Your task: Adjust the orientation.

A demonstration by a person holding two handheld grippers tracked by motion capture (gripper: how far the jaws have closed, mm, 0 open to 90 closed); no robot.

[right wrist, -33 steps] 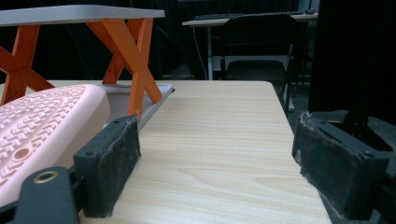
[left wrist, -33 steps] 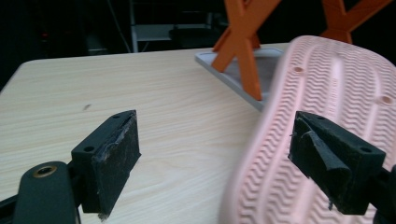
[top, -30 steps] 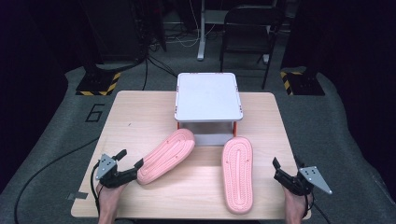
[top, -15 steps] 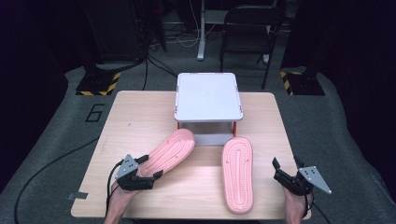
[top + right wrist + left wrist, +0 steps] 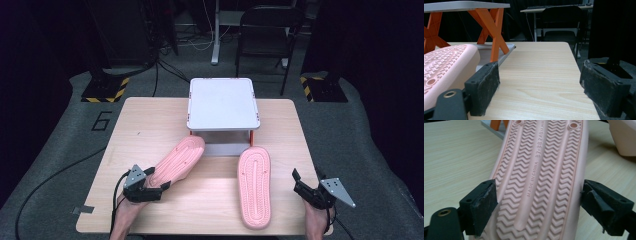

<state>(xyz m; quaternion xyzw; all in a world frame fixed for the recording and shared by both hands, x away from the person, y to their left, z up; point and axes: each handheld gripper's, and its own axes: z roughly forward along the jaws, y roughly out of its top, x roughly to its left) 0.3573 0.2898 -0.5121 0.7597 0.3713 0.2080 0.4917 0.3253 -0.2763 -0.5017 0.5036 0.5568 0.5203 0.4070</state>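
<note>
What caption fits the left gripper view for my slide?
Left gripper open, jaws straddling the sole-up pink slipper on the wooden table.

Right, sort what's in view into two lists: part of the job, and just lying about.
Part of the job:
left hand-held gripper, jaws open around the left slipper
right slipper
right hand-held gripper, open
white stand, probably

Lying about:
black chair
floor cables

The left gripper sits low at the near left, its forearm coming up from the bottom edge, and its fingers are spread wide with a gap on both sides. The right gripper rests at the near right corner above the right hand, its fingers parted and holding nothing.
</note>
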